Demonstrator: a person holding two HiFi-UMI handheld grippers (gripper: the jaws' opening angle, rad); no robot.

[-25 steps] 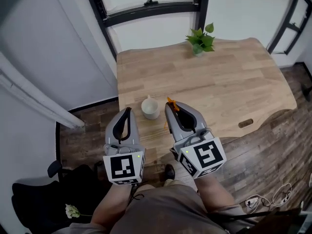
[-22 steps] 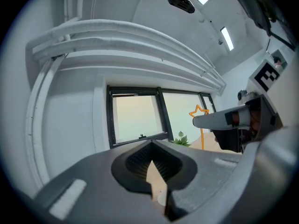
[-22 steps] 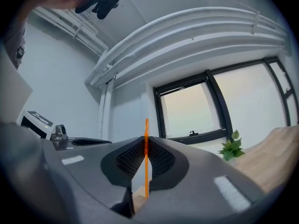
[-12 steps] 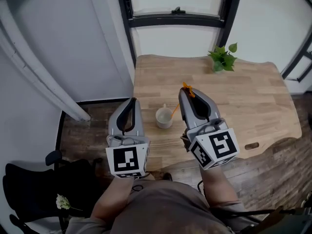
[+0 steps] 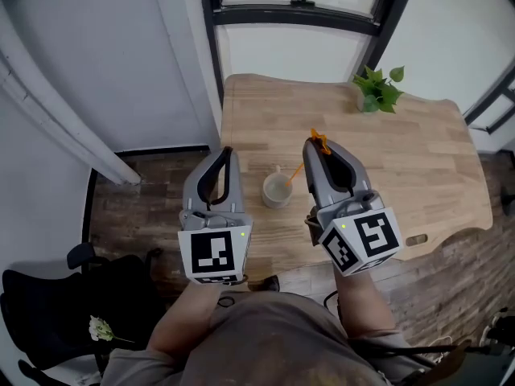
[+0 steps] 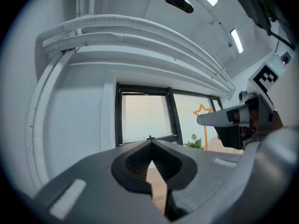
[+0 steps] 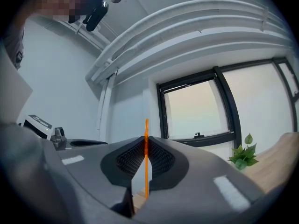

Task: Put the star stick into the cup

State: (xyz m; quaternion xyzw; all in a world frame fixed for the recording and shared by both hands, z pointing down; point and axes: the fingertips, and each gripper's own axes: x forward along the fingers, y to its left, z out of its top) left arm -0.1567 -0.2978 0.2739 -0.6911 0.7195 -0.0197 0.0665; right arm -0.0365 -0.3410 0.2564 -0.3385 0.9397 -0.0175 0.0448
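A white cup (image 5: 278,190) stands on the wooden table (image 5: 402,159) near its front edge, between my two grippers. My right gripper (image 5: 317,144) is shut on the orange star stick (image 5: 297,170), just right of the cup. The star sits at the jaw tips and the stick slants down-left, with its lower end at the cup's rim. In the right gripper view the stick (image 7: 146,164) stands upright, pinched between the jaws of the right gripper (image 7: 145,141). My left gripper (image 5: 226,154) hangs left of the cup, shut and holding nothing. The left gripper view shows the star stick (image 6: 204,125) beside the left gripper (image 6: 150,143).
A small potted plant (image 5: 376,89) stands at the table's far edge below a black-framed window (image 5: 302,6). A white wall runs along the table's left side. Dark plank floor (image 5: 149,191) lies in front, with a black chair (image 5: 48,296) at lower left.
The view has shifted a little. My right gripper has carried the star stick closer to the cup, so the stick's lower end now meets the rim. The left gripper stays shut beside the cup.
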